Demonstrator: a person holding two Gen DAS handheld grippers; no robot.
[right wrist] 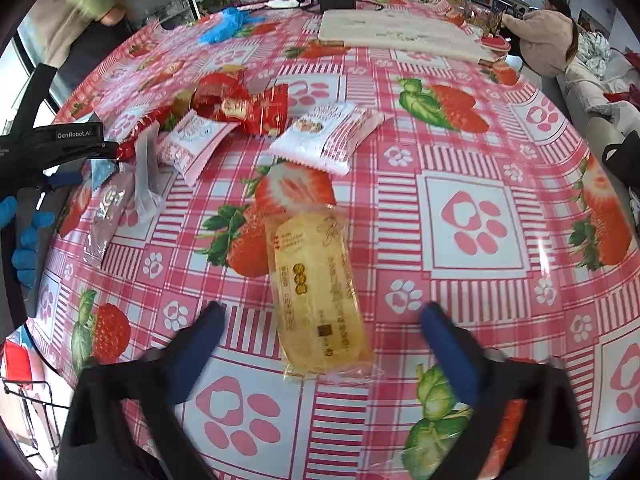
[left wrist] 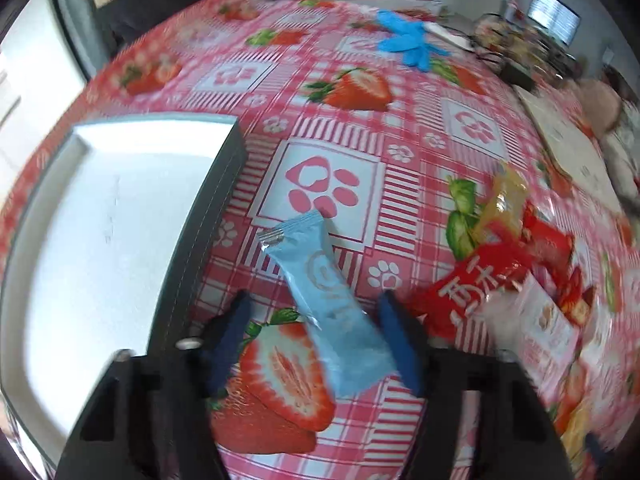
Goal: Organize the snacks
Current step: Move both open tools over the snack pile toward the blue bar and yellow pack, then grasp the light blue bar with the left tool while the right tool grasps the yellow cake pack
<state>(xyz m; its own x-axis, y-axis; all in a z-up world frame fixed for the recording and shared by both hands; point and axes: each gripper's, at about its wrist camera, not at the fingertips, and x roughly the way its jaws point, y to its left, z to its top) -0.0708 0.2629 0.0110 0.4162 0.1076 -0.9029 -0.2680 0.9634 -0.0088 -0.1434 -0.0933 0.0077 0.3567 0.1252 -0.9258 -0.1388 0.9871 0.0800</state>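
Observation:
A light blue snack packet (left wrist: 328, 300) lies on the strawberry tablecloth (left wrist: 332, 160) between the fingers of my left gripper (left wrist: 316, 312), which is open around it. A white tray with dark walls (left wrist: 120, 216) sits just left of it. A yellow cake packet (right wrist: 314, 292) lies between the fingers of my right gripper (right wrist: 320, 320), which is open. Red packets (right wrist: 240, 104) and white packets (right wrist: 324, 132) lie in a pile further back. The same pile shows at the right of the left wrist view (left wrist: 500, 280).
Blue gloves (left wrist: 412, 40) lie at the far side of the table. A pale board (right wrist: 400, 32) lies at the far edge. The other gripper and a blue-gloved hand (right wrist: 28, 236) show at the left. A person (right wrist: 540, 36) sits beyond the table.

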